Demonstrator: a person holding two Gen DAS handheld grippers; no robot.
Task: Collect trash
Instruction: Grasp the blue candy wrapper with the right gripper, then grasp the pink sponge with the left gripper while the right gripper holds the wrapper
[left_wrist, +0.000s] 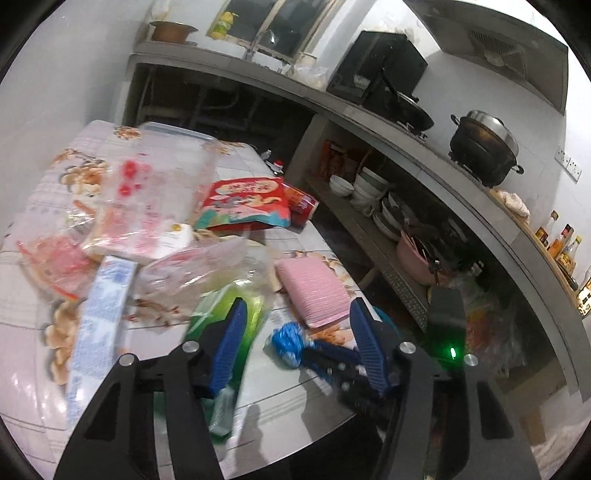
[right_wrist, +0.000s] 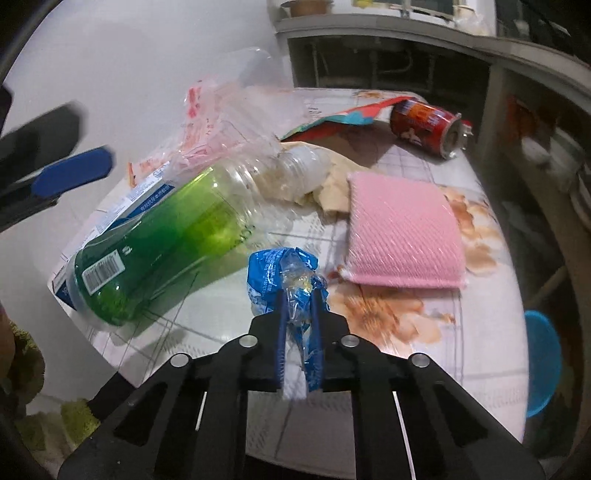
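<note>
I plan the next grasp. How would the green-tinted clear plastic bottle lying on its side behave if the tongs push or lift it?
The green-tinted clear plastic bottle lies on its round side, so a push would probably roll it. It looks empty, hence likely light. Its smooth, thin wall may slip or dent when squeezed.

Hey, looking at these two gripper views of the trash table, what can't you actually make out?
- Green bottle: left wrist view, motion-blurred and partly behind the left gripper; its cap is not visible.
- Blue wrapper: right wrist view, lower part hidden between the fingers of the right gripper; print too small to read.
- Red can: label blurred.
- Any trash bin: none in view.
</note>
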